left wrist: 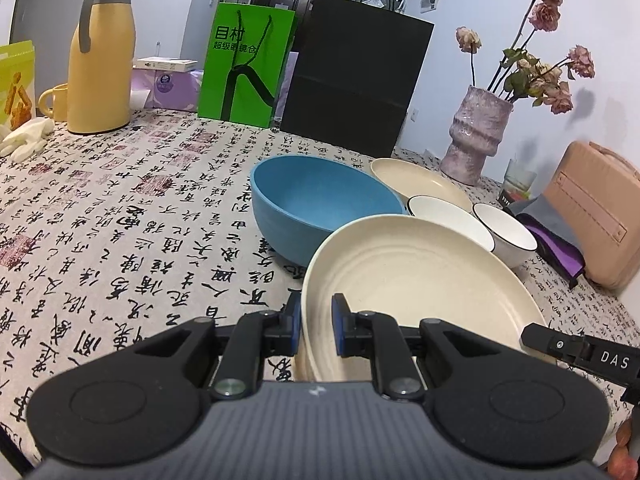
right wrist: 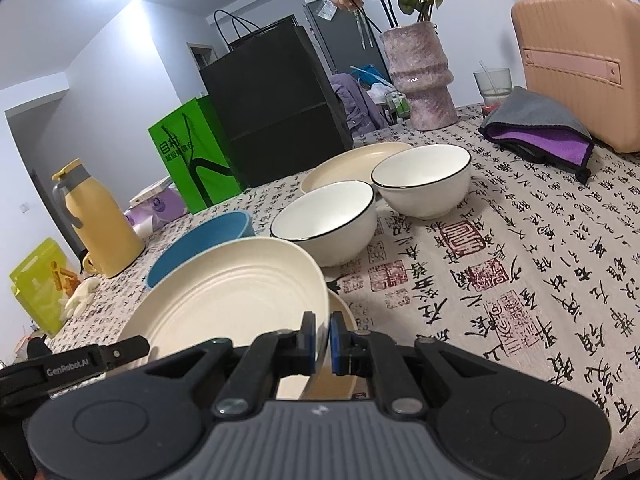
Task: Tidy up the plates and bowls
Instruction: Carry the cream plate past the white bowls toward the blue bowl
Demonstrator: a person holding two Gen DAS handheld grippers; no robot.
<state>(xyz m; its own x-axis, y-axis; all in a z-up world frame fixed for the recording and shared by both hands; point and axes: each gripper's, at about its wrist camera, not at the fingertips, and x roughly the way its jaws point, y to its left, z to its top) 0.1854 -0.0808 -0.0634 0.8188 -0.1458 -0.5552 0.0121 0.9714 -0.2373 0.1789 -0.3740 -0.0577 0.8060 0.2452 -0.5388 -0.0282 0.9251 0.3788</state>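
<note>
At the bottom centre of each wrist view a claw pinches the rim of the same cream ridged plate [left wrist: 420,280]: the left gripper [left wrist: 316,326] on one edge, the right gripper [right wrist: 322,338] on the opposite edge. Just beyond it on the calligraphy tablecloth [left wrist: 120,208] sit a blue bowl [left wrist: 320,204] and two white black-rimmed bowls [right wrist: 324,220], with a second cream plate [right wrist: 352,164] farther back toward the black paper bag [left wrist: 352,80]

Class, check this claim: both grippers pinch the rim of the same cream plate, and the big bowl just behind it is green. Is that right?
Not quite: the big bowl is blue, as the left wrist view shows. The rest holds: the left gripper and right gripper both pinch the cream plate.
</note>
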